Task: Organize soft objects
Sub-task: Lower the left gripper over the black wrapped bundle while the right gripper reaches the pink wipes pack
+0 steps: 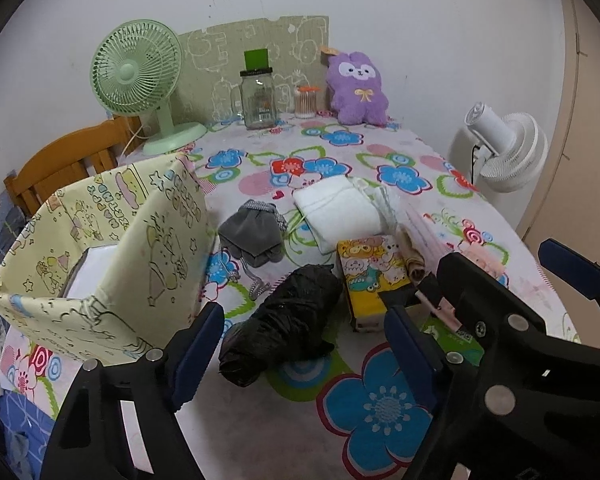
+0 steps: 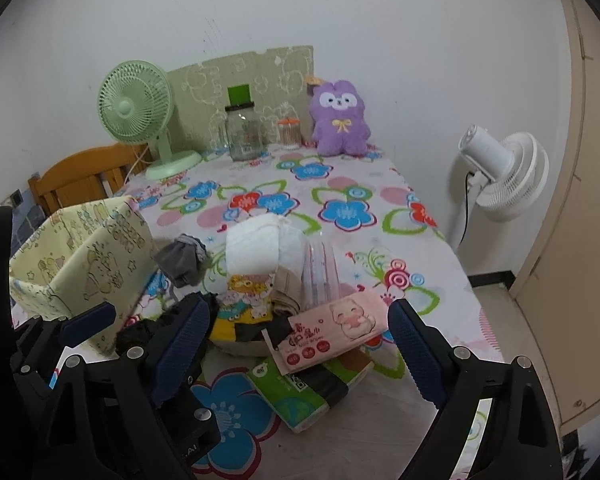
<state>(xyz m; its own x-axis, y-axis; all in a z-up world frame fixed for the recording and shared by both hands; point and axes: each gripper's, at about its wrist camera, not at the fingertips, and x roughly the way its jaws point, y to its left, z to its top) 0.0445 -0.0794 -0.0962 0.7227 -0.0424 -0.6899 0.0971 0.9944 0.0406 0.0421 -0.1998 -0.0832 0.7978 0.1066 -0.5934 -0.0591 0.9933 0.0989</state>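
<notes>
Table [image 1: 260, 432] covered with a flowered cloth; fabric box [image 1: 100, 248] standing open at its left edge, a white item visible inside; two fans and a plush toy [image 1: 356, 90] placed well behind the work area, not part of the step in hand.

Soft items heaped at centre: folded white towel [image 1: 336, 212] farthest back; grey cloth [image 1: 254, 232] just beside it on the left, near the box wall; black plastic bag [image 1: 284, 320] nearest, rolled into a bundle, lying between the box and a yellow cartoon tissue pack [image 1: 372, 268]; pink wipes pack [image 2: 332, 326] resting tilted on top of a green pack [image 2: 288, 392] at the right of the heap.

Left gripper [image 1: 300, 352] spread wide, nothing between the pads, lined up over the near end of the black bag; right gripper [image 2: 300, 340] likewise spread wide and empty, framing the pink wipes pack without touching it.

Probable step: approach for a first pick, one item per side.

For a clean pick: lower until the pads straddle the thickest part of the bundle; close across the roll, not along it, since thin film slips and unrolls; on the right, take the wipes pack by its long edges, clear of the green pack beneath; lift straight before carrying toward the box; keep the two tools apart while crossing.
</notes>
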